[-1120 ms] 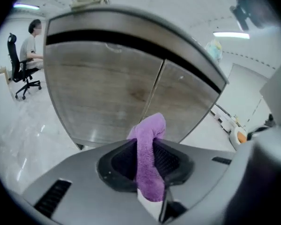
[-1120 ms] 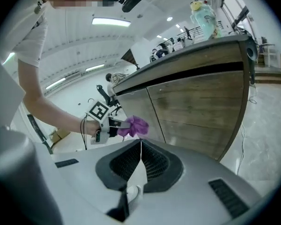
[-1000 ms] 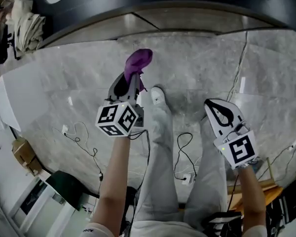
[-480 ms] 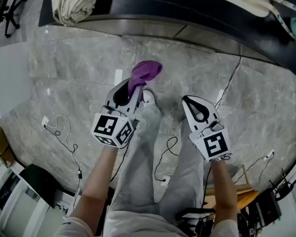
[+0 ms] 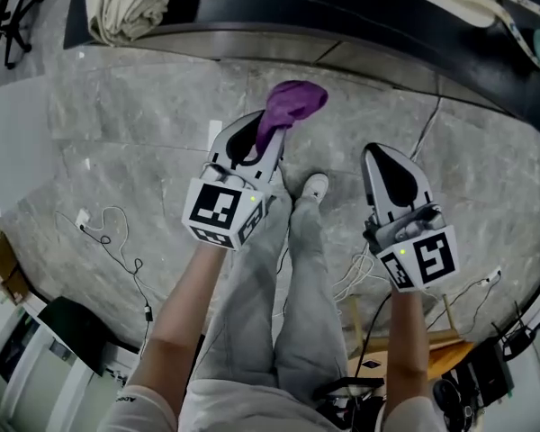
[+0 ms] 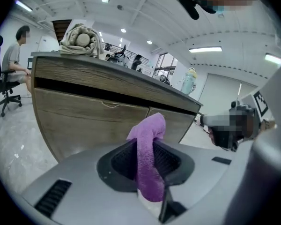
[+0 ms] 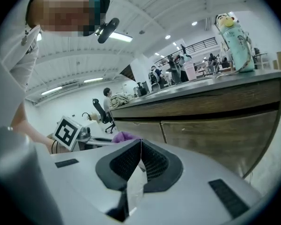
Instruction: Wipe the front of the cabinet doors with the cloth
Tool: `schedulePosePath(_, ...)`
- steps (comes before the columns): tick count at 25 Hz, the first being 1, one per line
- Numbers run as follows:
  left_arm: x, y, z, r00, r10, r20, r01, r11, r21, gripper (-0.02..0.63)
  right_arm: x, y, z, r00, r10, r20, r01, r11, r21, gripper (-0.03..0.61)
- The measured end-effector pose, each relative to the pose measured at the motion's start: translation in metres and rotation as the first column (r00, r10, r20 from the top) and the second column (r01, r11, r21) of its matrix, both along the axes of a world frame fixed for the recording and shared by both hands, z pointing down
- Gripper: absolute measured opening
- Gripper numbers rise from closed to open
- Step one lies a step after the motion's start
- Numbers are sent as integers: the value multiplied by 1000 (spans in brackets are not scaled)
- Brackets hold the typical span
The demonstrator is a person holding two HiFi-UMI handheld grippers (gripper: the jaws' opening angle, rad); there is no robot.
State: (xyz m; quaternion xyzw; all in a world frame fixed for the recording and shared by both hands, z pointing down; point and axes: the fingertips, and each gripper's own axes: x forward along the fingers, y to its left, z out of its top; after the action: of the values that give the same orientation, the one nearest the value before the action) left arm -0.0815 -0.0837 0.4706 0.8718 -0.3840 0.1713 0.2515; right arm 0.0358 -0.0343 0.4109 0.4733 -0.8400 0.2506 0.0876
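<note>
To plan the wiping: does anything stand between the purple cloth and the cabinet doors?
Nothing visible does. The left tool holds the cloth toward the cabinet doors, and only bare floor lies between them.

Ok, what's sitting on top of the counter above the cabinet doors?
A bundled beige cloth at one end and a pale green bottle farther along. Whatever lies under the bundle is covered, and the low gripper views hide the surface behind the edge.
</note>
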Motion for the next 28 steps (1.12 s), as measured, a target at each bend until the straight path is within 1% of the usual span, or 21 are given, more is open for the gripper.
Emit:
schedulePosePath(4,24,-18,-7,999,28,42,-30,998,46,87,2,19,6,999,-33,15,33,999,-21,26)
schedulePosePath(6,31,-24,-14,999,16,51,-19,998,64,87,2,33,10,998,-49,28,50,998,-33,26)
schedulePosePath(9,38,-30,-30,999,-23,49,19,996,88,89,8,47,14,997,-59,40,61,997,-51,26)
schedulePosePath(11,40,-37,-35,997,-39,73,30,993,117,88,11,49,16,998,-51,37,53,997,-49,26)
schedulePosePath(13,37,-45,-32,995,-52,85,41,992,123,88,8,49,18,999,-43,31,44,998,-42,27)
schedulePosePath(16,35,-57,-21,995,-75,70,67,991,116,89,5,50,20,999,-30,21,30,999,-40,28)
schedulePosePath(19,37,-78,-13,995,-76,68,67,989,131,89,12,42,27,1000,20,13,-19,999,-39,27)
schedulePosePath(21,25,-90,-8,995,-61,75,51,990,134,87,3,38,37,997,69,18,-68,996,-54,26)
schedulePosePath(23,-2,-97,-4,995,-46,89,34,990,135,89,-21,38,46,995,100,28,-98,993,-72,26)
schedulePosePath(25,-35,-104,-3,994,-45,104,30,990,139,87,-52,34,49,995,95,37,-92,993,-77,26)
schedulePosePath(28,-77,-116,-3,990,-55,131,35,988,148,89,-95,26,49,998,49,39,-46,996,-77,26)
